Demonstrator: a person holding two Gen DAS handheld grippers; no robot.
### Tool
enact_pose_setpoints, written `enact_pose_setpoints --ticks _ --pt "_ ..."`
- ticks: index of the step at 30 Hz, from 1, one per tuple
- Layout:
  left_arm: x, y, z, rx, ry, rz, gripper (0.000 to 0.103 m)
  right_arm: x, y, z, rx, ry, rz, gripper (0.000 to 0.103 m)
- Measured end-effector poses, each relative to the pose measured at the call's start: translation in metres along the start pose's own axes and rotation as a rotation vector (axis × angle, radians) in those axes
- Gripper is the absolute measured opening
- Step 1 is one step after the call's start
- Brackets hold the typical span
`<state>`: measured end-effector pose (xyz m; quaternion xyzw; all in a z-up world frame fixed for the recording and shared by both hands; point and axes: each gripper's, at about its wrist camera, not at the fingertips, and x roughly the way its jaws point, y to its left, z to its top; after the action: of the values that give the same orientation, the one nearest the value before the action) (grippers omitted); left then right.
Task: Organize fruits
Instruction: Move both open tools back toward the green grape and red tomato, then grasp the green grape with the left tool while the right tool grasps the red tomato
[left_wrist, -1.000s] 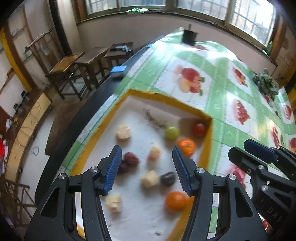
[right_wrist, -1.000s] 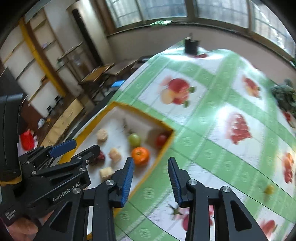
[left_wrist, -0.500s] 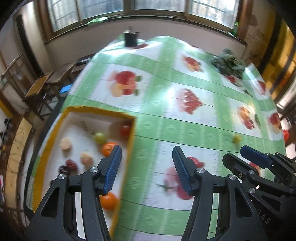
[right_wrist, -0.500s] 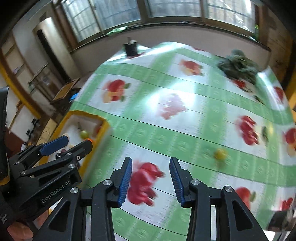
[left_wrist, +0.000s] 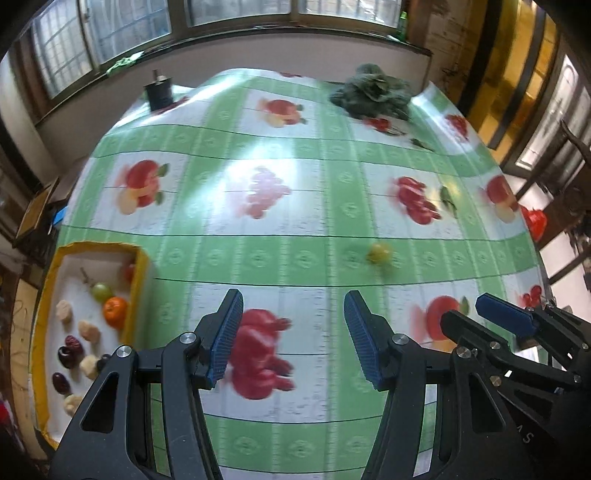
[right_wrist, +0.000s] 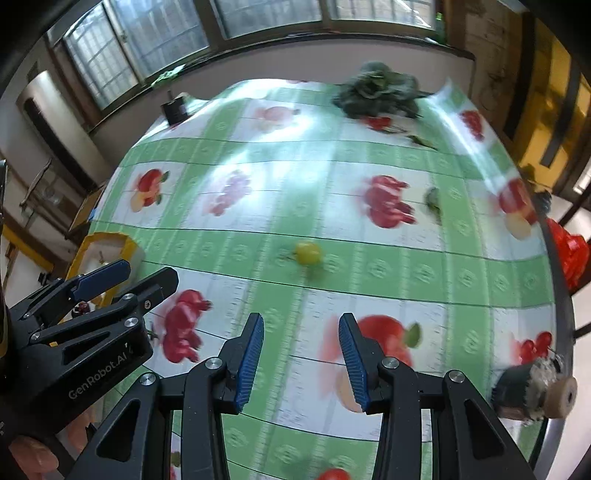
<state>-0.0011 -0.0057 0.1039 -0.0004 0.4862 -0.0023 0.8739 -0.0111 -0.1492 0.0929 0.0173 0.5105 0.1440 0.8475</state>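
Observation:
A small yellow-green fruit (left_wrist: 378, 253) (right_wrist: 307, 253) lies alone on the fruit-print tablecloth, ahead of both grippers. My left gripper (left_wrist: 293, 332) hangs open over the cloth, nothing between its blue pads. To its right, my right gripper (right_wrist: 301, 350) is open too and empty; the fruit sits beyond its tips. At the far left stands a yellow-rimmed tray (left_wrist: 138, 266) (right_wrist: 131, 245) with a white floor. It holds an orange (left_wrist: 115, 312), a green grape (left_wrist: 100, 291), dark red fruits and pale pieces.
A dark leafy bunch (left_wrist: 373, 92) (right_wrist: 376, 90) lies at the table's far edge. A black pot (left_wrist: 159, 92) stands far left. A red object (right_wrist: 570, 254) sits past the right edge. A dark cylinder with a round end (right_wrist: 532, 393) lies at the near right.
Both grippers have swung right, away from the tray, which has slid from the middle of the views to the far left. The loose yellow-green fruit has come into view ahead.

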Motion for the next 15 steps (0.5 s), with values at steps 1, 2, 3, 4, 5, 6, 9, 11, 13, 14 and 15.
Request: enact_pose_setpoints --ticks 1,2,3,4,5,6,9,11,13,14,15 --pt "0.002 -0.006 0.000 0.007 0.004 -0.005 0.057 -0.001 -0.006 -0.002 0.009 0.000 -0.004 0.041" --pt "0.003 -0.011 0.000 0.013 0.009 -0.010 0.057 -0.003 -0.011 -0.003 0.018 0.000 -0.007 0.041" --pt "0.004 -0.016 -0.001 0.017 0.015 -0.016 0.057 -0.004 -0.017 -0.005 0.027 0.002 -0.009 0.041" --pt "0.006 -0.020 -0.002 0.020 0.022 -0.023 0.057 -0.006 -0.023 -0.007 0.034 0.004 -0.014 0.041" --pt "0.008 -0.024 -0.003 0.021 0.028 -0.031 0.057 -0.007 -0.028 -0.010 0.041 0.004 -0.019 0.041" --pt "0.010 -0.028 -0.003 0.023 0.035 -0.041 0.057 -0.009 -0.035 -0.012 0.054 0.005 -0.024 0.041" --pt "0.017 -0.040 -0.005 0.033 0.060 -0.081 0.057 -0.012 -0.051 -0.017 0.081 0.009 -0.031 0.041" --pt "0.023 -0.047 -0.006 0.042 0.079 -0.102 0.057 -0.014 -0.064 -0.023 0.094 0.016 -0.046 0.041" --pt "0.030 -0.055 -0.007 0.054 0.101 -0.122 0.057 -0.014 -0.073 -0.026 0.108 0.026 -0.051 0.041" --pt "0.032 -0.058 -0.007 0.058 0.107 -0.138 0.057 -0.013 -0.076 -0.027 0.112 0.032 -0.051 0.041" --pt "0.035 -0.062 -0.008 0.064 0.115 -0.163 0.057 -0.014 -0.080 -0.029 0.114 0.037 -0.050 0.041"
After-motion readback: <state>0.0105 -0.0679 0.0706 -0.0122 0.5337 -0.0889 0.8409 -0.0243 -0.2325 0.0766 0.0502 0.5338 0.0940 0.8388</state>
